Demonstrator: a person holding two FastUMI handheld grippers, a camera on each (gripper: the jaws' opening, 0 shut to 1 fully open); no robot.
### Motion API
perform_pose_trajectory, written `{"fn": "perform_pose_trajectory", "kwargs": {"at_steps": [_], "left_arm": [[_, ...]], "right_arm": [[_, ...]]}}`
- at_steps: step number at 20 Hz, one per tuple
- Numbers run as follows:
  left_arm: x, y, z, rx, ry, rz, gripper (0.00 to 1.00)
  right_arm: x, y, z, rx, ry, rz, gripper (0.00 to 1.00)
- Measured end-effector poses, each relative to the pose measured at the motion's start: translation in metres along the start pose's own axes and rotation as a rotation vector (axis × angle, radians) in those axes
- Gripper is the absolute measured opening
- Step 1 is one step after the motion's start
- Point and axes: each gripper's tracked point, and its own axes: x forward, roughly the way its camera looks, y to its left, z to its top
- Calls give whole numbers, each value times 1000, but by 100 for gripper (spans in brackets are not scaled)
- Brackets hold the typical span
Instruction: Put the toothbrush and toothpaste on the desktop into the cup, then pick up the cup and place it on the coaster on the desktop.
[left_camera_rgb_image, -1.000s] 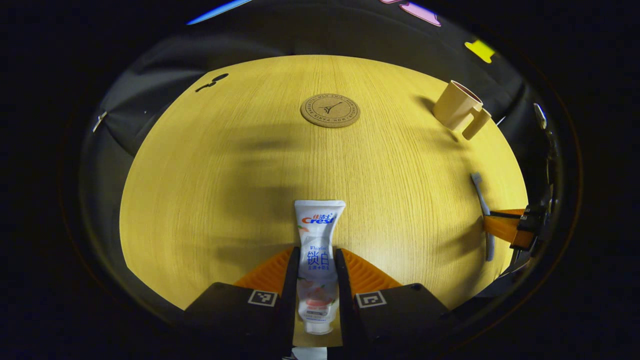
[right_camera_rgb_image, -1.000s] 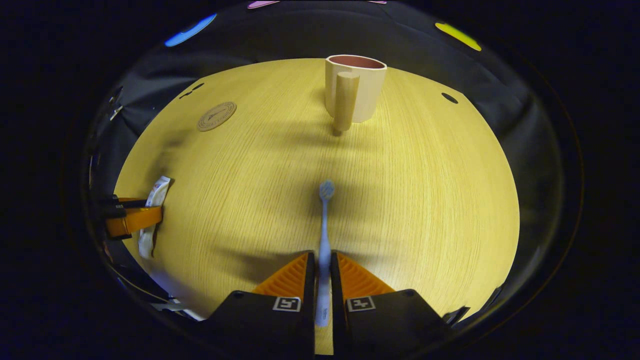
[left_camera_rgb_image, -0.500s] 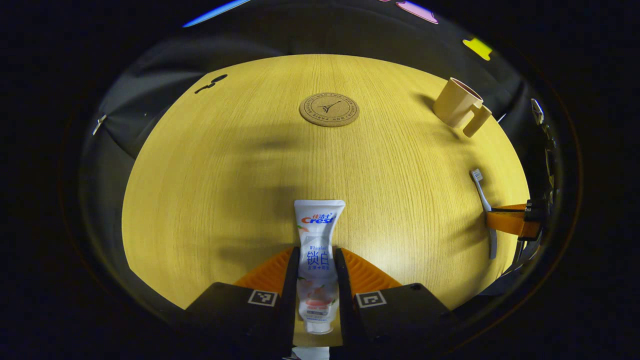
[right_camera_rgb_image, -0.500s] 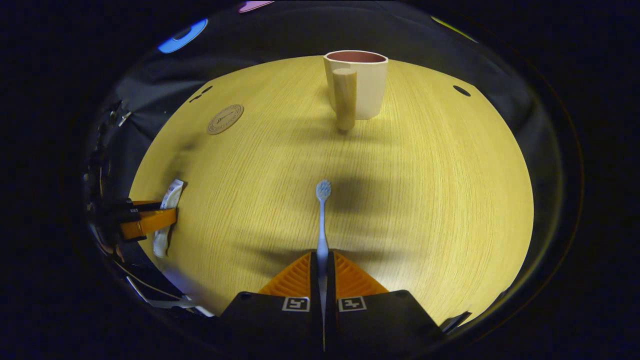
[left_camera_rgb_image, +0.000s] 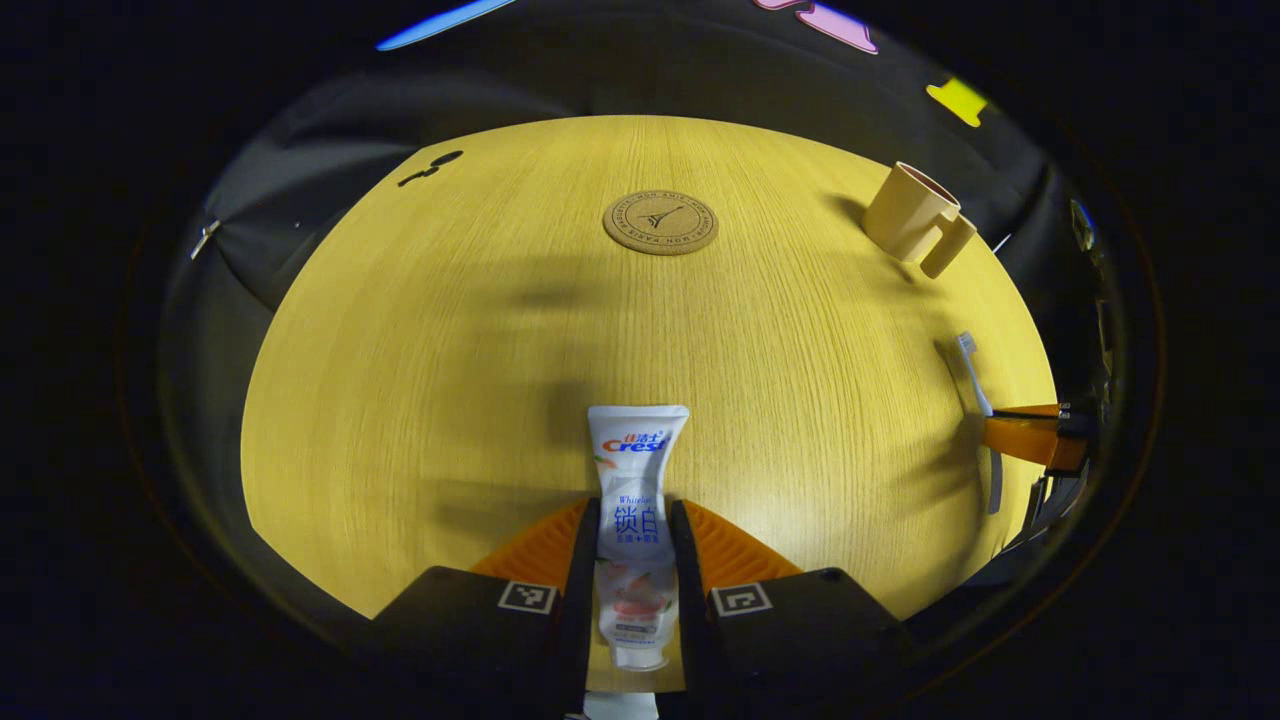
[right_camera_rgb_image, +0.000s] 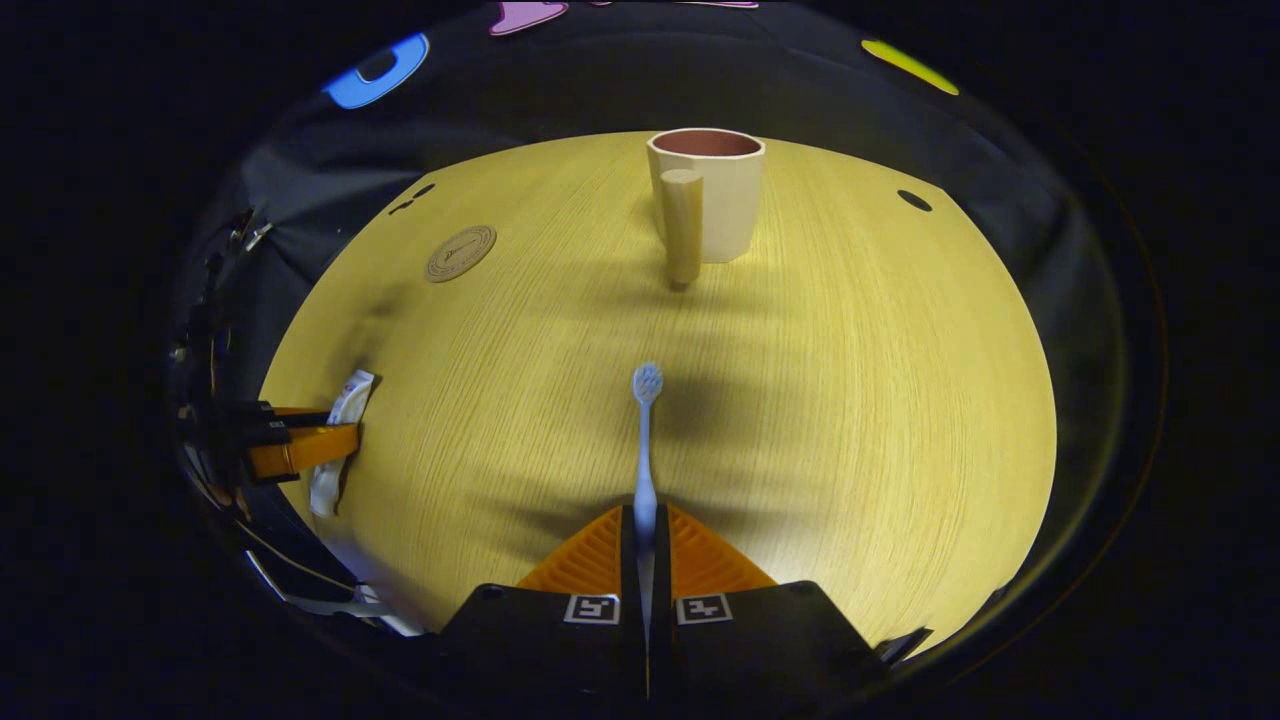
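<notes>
1. Round wooden desktop (left_camera_rgb_image: 420, 330) is carrying everything.
2. Left gripper (left_camera_rgb_image: 635, 520) is gripping the toothpaste (left_camera_rgb_image: 637, 480), both fingers pressing its sides, crimped end pointing forward; the right gripper view is catching this pair side-on at the desktop's left edge.
3. Right gripper (right_camera_rgb_image: 646, 520) is clamping the toothbrush (right_camera_rgb_image: 645, 440) handle, jaws nearly together, bristle head forward toward the cup.
4. Cup (right_camera_rgb_image: 708, 195) is standing upright, handle facing the right gripper; its reddish inside is showing in the right gripper view.
5. Coaster (left_camera_rgb_image: 660, 222) is lying bare, well apart from the cup.

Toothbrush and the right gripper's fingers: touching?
Touching. In the right gripper view both fingers press against the toothbrush handle with no gap.
</notes>
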Motion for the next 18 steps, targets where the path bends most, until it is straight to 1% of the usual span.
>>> {"fn": "perform_pose_trajectory", "kwargs": {"at_steps": [1,3,5,6,9,10,11,12,13,14,15,16,17,18], "left_arm": [[-3,-2,-1,-20,-6,-11,42],[-4,-4,1,-51,-28,-28,42],[-11,-6,5,-58,-61,-36,42],[-17,-7,8,-58,-81,-41,46],[-39,-17,27,-68,-153,-75,46],[-46,-23,36,-71,-179,-92,37],[-53,-30,46,-73,-207,-107,46],[-58,-34,55,-70,-234,-122,46],[-59,-36,61,-60,-250,-127,40],[-55,-38,64,-48,-253,-132,43],[-55,-40,68,-50,-265,-135,38],[-53,-41,70,-57,-269,-142,37],[-53,-43,71,-66,-273,-155,41],[-53,-46,70,-66,-279,-169,37]], "right_arm": [[-5,-2,4,14,-17,0,6],[-15,-7,9,34,-41,-2,6],[-22,-12,15,38,-66,-8,5],[-26,-14,19,40,-77,-8,6],[-38,-19,28,41,-118,-15,6],[-40,-20,30,33,-130,-20,6],[-40,-21,30,31,-134,-21,6],[-41,-21,30,34,-135,-22,6],[-40,-21,28,38,-136,-23,6],[-39,-21,27,44,-134,-19,5],[-40,-21,27,50,-132,-15,6],[-43,-22,26,52,-131,-12,6],[-43,-22,26,52,-135,-11,6],[-46,-23,25,51,-138,-11,6]]}}
